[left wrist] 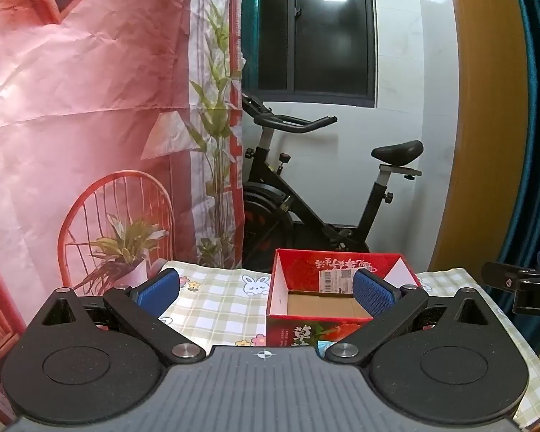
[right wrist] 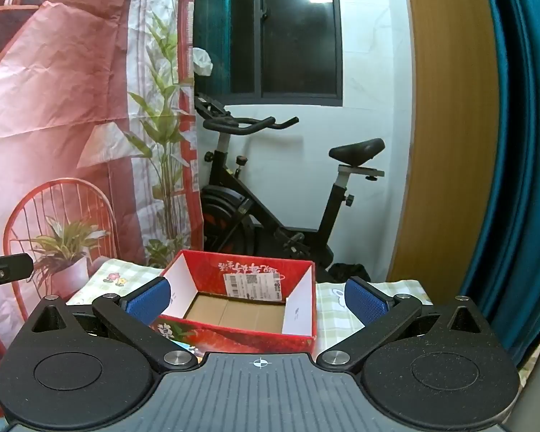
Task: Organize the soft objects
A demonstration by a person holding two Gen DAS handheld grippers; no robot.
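Left wrist view has the box (left wrist: 327, 306) at about 5 o'clock from the picture's middle, low and a little right. It is a red carton, open at the top, with white side flaps, a brown cardboard floor and a white label (left wrist: 336, 280) stuck on its inner far wall. Its floor shows bare; the near part is hidden by the gripper body. The box stands on a table under a checked cloth (left wrist: 216, 302) printed with rabbits and flowers.

The left gripper (left wrist: 268, 293) hangs above the near edge of the table, tipped a little downward, its blue pads (left wrist: 160, 289) spread wide with nothing between them but air. The right-hand pad overlaps the box's right side in the picture; whether it touches cannot be told. At 3 o'clock a black part of the other gripper shows at the frame's edge.

Right wrist view shows the same box (right wrist: 241, 306) at 6 o'clock, almost centred between the pads (right wrist: 149, 298). The right gripper (right wrist: 257, 300) is likewise released, fingers wide apart and holding nothing, hovering in front of the box.

Behind the table, at 12 o'clock from the box, stands a black bike (right wrist: 270, 194) against a white wall, under a dark window (right wrist: 284, 28). At 9 to 10 o'clock hangs a pink backdrop (right wrist: 54, 108) printed with a chair and plants. At 2 to 3 o'clock come a wooden panel (right wrist: 450, 126) and a teal curtain (right wrist: 522, 144).

No soft object can be made out in either view.
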